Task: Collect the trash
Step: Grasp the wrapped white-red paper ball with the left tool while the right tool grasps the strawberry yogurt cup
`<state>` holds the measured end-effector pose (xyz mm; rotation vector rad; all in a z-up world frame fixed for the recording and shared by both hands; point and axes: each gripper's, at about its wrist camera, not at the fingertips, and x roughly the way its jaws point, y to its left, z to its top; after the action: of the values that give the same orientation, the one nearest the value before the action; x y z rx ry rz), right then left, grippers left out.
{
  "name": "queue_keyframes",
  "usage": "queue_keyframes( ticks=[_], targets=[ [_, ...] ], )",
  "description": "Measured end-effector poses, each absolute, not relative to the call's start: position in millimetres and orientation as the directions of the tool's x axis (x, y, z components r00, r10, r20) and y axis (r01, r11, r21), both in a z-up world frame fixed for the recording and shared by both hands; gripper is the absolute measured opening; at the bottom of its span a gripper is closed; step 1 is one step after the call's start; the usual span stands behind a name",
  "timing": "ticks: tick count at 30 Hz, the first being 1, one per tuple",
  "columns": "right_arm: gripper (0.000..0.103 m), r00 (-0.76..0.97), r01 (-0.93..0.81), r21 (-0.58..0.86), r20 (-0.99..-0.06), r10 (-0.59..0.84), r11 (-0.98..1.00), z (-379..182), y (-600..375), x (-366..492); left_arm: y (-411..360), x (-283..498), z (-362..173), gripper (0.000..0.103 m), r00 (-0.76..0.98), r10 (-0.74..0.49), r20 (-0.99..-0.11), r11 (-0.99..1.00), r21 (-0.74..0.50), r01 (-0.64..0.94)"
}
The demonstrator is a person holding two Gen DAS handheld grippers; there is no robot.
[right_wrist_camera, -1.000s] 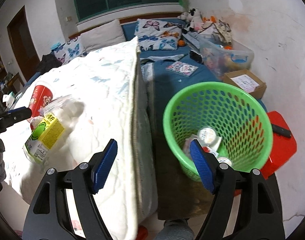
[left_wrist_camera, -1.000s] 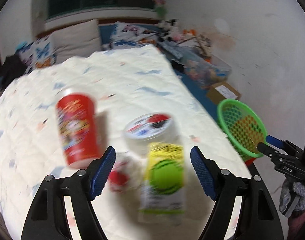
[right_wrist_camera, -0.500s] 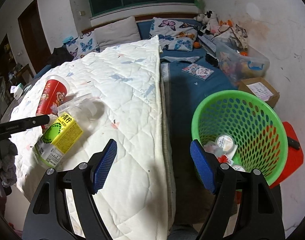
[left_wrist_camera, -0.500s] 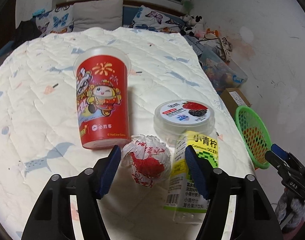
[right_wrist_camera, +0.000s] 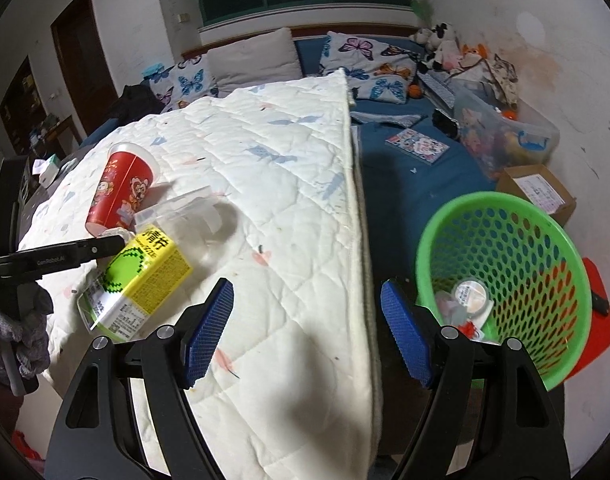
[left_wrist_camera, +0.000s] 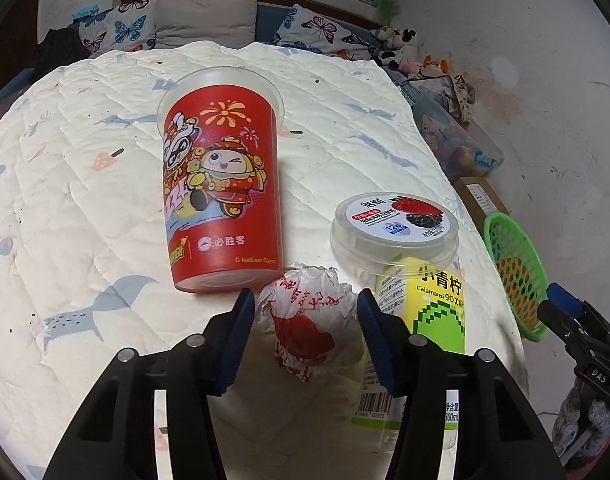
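A crumpled white-and-red wrapper ball (left_wrist_camera: pixel 307 322) lies on the white quilt (left_wrist_camera: pixel 85 208). My left gripper (left_wrist_camera: pixel 303 334) is open with its jaws on either side of the ball, close to it. A red cartoon cup (left_wrist_camera: pixel 219 196) lies on its side behind it. A clear tub with a berry lid (left_wrist_camera: pixel 395 232) and a yellow-green lime drink bottle (left_wrist_camera: pixel 433 320) lie to the right. My right gripper (right_wrist_camera: pixel 305 336) is open and empty above the quilt's edge. The green trash basket (right_wrist_camera: pixel 505 280) holds several pieces of trash.
The quilt edge (right_wrist_camera: pixel 357 200) drops to a blue sheet (right_wrist_camera: pixel 405 184). A cardboard box (right_wrist_camera: pixel 541 192) and a clear storage bin (right_wrist_camera: pixel 505 136) stand by the wall. Pillows and plush toys (right_wrist_camera: pixel 437 44) sit at the head of the bed.
My left gripper has moved down and forward onto the wrapper ball and narrowed around it. My right gripper has swung left from over the basket toward the quilt.
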<state>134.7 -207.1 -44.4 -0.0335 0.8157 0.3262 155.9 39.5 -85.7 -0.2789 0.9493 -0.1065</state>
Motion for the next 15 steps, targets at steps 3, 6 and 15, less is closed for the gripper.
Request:
queue_keyframes(
  ticks=[3, 6, 15],
  targets=[
    [0.076, 0.63, -0.322, 0.096, -0.72, 0.289, 0.942, -42, -197, 140, 42, 154, -85, 0.045, 0.58, -0.217, -0.785, 0.957, -0.288, -0.032],
    [0.076, 0.619, -0.352, 0.101, -0.721, 0.313, 0.93, -40, -185, 147, 44, 150, -83, 0.043, 0.581, -0.218, -0.784, 0.957, -0.288, -0.03],
    [0.079, 0.56, -0.46, 0.12, -0.729, 0.393, 0.88, -41, -139, 169, 48, 127, -67, 0.042, 0.608, -0.221, -0.762, 0.959, -0.285, -0.009]
  ],
)
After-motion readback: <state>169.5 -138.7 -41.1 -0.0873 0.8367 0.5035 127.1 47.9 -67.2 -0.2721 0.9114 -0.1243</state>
